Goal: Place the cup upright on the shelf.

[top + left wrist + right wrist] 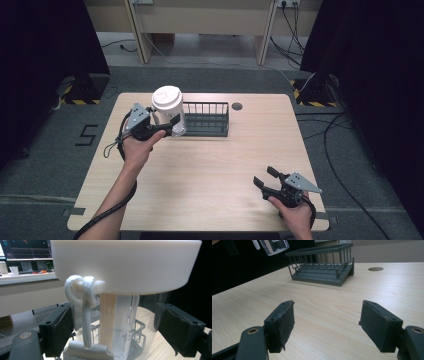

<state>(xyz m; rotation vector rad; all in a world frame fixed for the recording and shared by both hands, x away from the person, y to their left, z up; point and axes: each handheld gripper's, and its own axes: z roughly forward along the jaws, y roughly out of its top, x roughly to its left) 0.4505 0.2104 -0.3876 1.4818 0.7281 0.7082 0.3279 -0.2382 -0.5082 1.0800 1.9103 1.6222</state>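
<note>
The left tool [167,126], at about ten o'clock on the table [210,175], has its jaws set either side of a clear bottle [172,117] with a white lid [167,98]; in the left gripper view the pads stand just off the clear wall on both sides, so whether they actually press it cannot be told, though the right gripper view shows the bottle's base [274,246] hanging in the air above the table, which suggests a hold. The bottle sits at the left end of the dark wire rack [206,120], at roughly eleven o'clock, and the work in hand looks like carrying it to or from that rack. To do this well, the hand should keep the bottle upright, grip low on the body rather than under the lid, and clear the rack's rail before moving sideways; the white cord [83,307] looped from the lid with its tab [87,351] could snag on the wires, so it is worth letting it hang on the near side. The right tool [266,179] rests at about five o'clock, jaws wide apart and holding nothing, well away from the rack. Hard to make out: the bottle's lower half is cut off in the left gripper view, the printed marks on it are blurred, and the lid hides any contents from above.
</note>
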